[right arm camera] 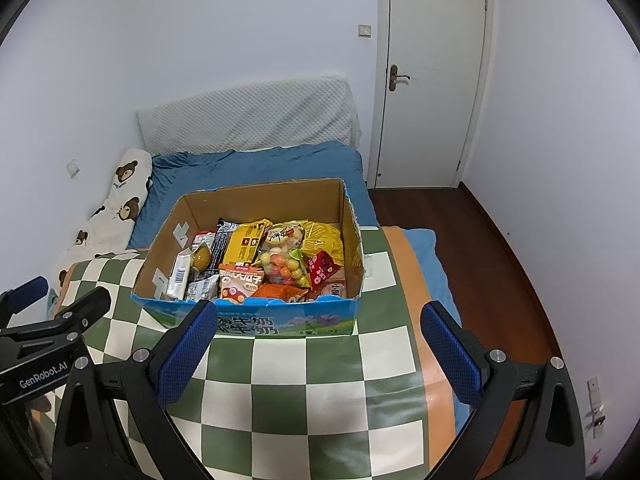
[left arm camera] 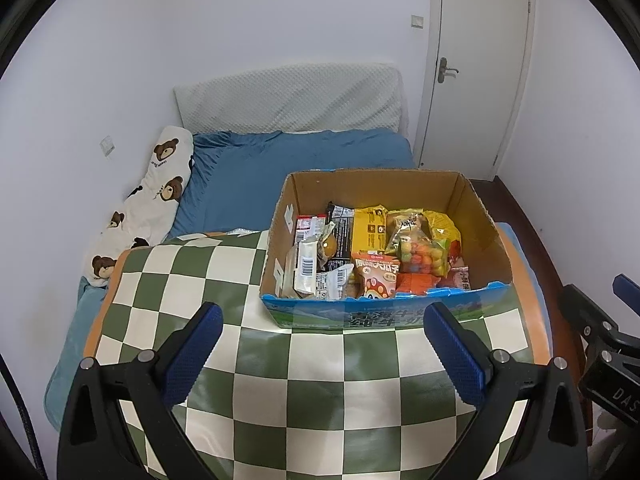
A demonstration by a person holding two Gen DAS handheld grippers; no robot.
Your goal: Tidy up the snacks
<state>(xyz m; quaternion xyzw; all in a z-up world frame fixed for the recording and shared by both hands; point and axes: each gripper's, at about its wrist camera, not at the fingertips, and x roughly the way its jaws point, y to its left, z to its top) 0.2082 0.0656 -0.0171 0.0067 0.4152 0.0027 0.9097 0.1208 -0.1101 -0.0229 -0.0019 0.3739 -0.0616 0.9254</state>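
A bed (left arm camera: 304, 160) with a blue cover fills the corner of the room, a white quilted cushion (left arm camera: 288, 98) standing against the wall at its head and a bear-print pillow (left arm camera: 148, 200) lying along its left edge. On the bed's near end lies a green-and-cream checkered board (left arm camera: 312, 380) with an orange border, and this board carries everything else. A cardboard box (left arm camera: 384, 188) with a blue printed front stands at the board's far edge, toward its right corner in the left wrist view and nearer the middle in the right wrist view, its top open and its torn front rim facing the cameras. The snacks (left arm camera: 376, 252) are all inside it, packed close and overlapping: a yellow packet (left arm camera: 370, 232) toward the back, a clear bag of coloured balls (left arm camera: 422, 256) around the middle, an orange-and-white packet (left arm camera: 378, 276) against the front wall, a red packet (right arm camera: 322, 266) at the right, and white and dark wrappers toward the left wall. The left gripper (left arm camera: 324, 354) hangs above the board's near part, its blue-padded fingers spread wide with nothing between them. The right gripper (right arm camera: 318, 354) is likewise wide open and empty, its left fingertip just in front of the box's front face in the right wrist view.
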